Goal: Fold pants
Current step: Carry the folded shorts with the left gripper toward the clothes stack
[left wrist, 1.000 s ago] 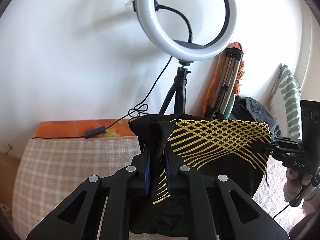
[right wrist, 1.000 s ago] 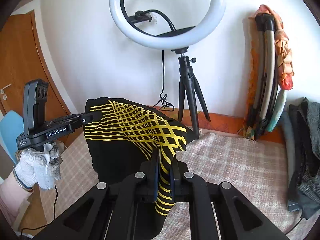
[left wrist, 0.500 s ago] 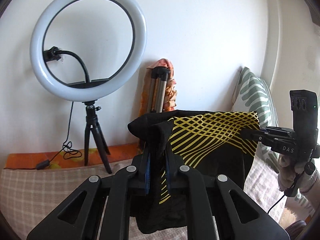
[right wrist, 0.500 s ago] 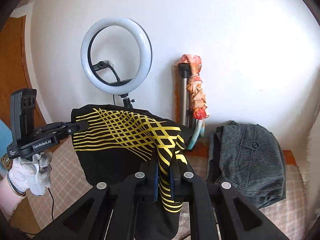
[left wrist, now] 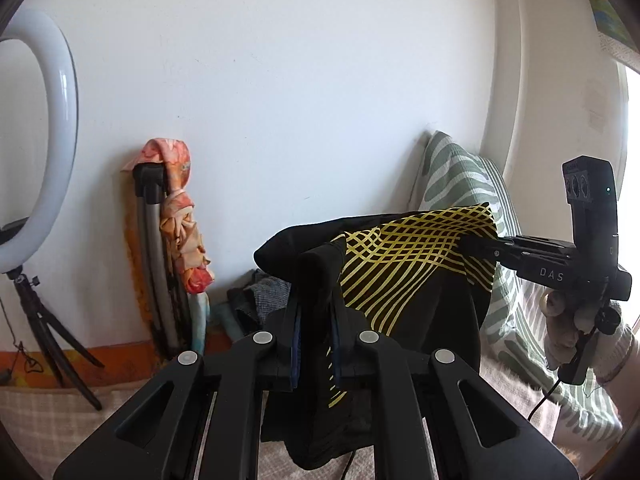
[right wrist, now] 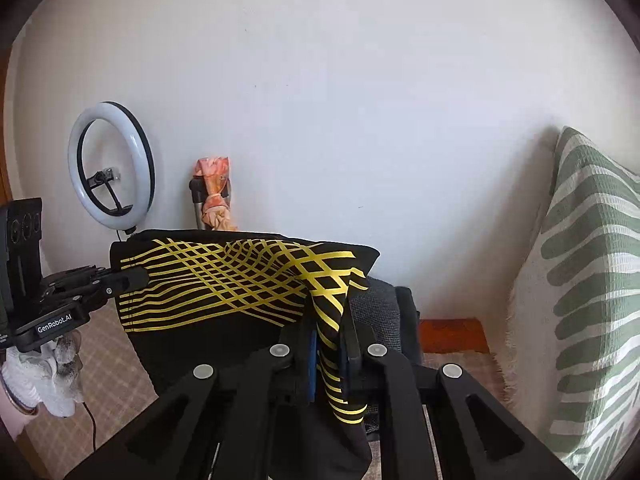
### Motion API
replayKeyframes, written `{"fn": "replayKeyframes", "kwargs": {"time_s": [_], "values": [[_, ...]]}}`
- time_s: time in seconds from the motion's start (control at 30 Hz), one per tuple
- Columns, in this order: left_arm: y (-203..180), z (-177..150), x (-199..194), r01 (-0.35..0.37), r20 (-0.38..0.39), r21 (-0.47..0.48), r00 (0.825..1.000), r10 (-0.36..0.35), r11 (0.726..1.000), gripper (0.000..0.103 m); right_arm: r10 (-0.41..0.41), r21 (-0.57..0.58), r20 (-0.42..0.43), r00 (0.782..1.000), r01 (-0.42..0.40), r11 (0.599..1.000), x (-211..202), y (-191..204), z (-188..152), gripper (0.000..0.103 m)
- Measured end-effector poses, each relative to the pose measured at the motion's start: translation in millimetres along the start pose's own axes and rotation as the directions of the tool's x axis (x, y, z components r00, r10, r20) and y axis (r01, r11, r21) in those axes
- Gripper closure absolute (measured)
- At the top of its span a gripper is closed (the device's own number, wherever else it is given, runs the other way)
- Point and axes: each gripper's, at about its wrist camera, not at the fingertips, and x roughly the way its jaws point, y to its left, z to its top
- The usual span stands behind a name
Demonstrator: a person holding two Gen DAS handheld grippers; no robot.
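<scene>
Black pants [left wrist: 404,268] with a yellow lattice print hang stretched in the air between my two grippers. My left gripper [left wrist: 314,300] is shut on one top corner, a fold of black cloth pinched between its blue pads. In the right wrist view the pants [right wrist: 224,284] spread leftward, and my right gripper [right wrist: 330,320] is shut on the other corner, a yellow-striped fold hanging down between its fingers. Each gripper also shows in the other's view: the right one [left wrist: 472,242] at the cloth's far edge, the left one [right wrist: 132,276] likewise. The lower part of the pants dangles above the bed.
A checked bedspread [right wrist: 108,364] lies below. Grey folded clothes [right wrist: 376,312] sit by the wall, a green-striped pillow [right wrist: 588,288] at the right. A ring light on a tripod [right wrist: 110,162], a folded stand with orange cloth [left wrist: 176,236], gloved hands [right wrist: 44,376].
Both grippers have swept rightward along the bed with the pants held stretched between them; the ring light slid to the left of both views and the striped pillow came in.
</scene>
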Motion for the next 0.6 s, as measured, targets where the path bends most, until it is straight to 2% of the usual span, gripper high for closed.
{"fn": "replayKeyframes", "kwargs": {"time_s": [0.27,0.37,0.47,0.6], "values": [[6.1,-0.4,78.8,-0.057,-0.069,0.003,0.996,0.058,0.998,0.093,-0.030,-0.020,-0.058,0.998,0.029,0.999,83.8,-42.7,7.6,0.097],[19.5,-0.6,105.9,-0.074,-0.095,-0.038,0.993,0.070,0.997,0.093,-0.047,-0.025,-0.090,0.995,0.045,0.999,118.6,-49.8,6.0,0.099],[29.0,-4.6,124.1,-0.078,-0.117,-0.068,0.991,0.069,0.995,0.094,-0.030,0.019,-0.100,0.995,0.032,0.999,135.8,-57.5,5.0,0.100],[37.6,-16.2,146.4,-0.107,-0.172,-0.070,0.981,0.094,0.992,0.094,-0.057,0.002,-0.133,0.989,0.058,0.998,157.3,-58.0,-1.1,0.100]]}}
